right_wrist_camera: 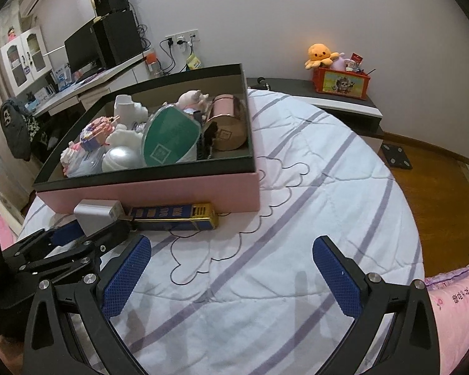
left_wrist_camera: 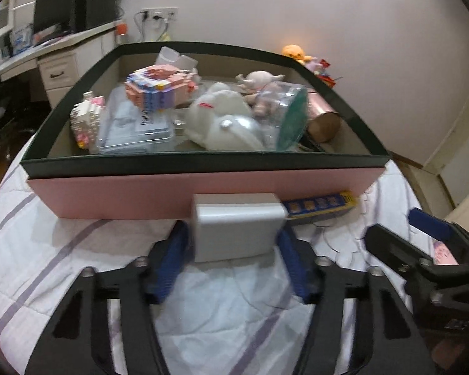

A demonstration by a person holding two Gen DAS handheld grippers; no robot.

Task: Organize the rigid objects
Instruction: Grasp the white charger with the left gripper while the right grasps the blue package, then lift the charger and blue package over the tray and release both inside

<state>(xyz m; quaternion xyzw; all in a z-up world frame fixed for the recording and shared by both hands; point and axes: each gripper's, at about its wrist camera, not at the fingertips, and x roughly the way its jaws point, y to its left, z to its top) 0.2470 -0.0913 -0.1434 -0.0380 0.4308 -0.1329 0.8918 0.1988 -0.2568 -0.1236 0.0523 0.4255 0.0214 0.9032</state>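
Observation:
My left gripper (left_wrist_camera: 234, 243) is shut on a grey rectangular block (left_wrist_camera: 237, 226) and holds it just in front of the pink box (left_wrist_camera: 115, 195); the block also shows in the right wrist view (right_wrist_camera: 97, 214). The pink box with a dark rim (right_wrist_camera: 147, 192) sits on the bed and holds several toys, a green-lidded clear jar (right_wrist_camera: 172, 139) and a rose-gold cylinder (right_wrist_camera: 226, 126). A blue and gold flat box (right_wrist_camera: 175, 217) lies on the bed against the pink box's front, also in the left wrist view (left_wrist_camera: 320, 206). My right gripper (right_wrist_camera: 231, 268) is open and empty above the quilt.
The bed has a white quilt (right_wrist_camera: 297, 218) with purple stripes. A desk with a monitor (right_wrist_camera: 81, 50) stands at the far left. A red box with plush toys (right_wrist_camera: 340, 82) sits on a low cabinet. Wooden floor (right_wrist_camera: 437, 193) lies to the right.

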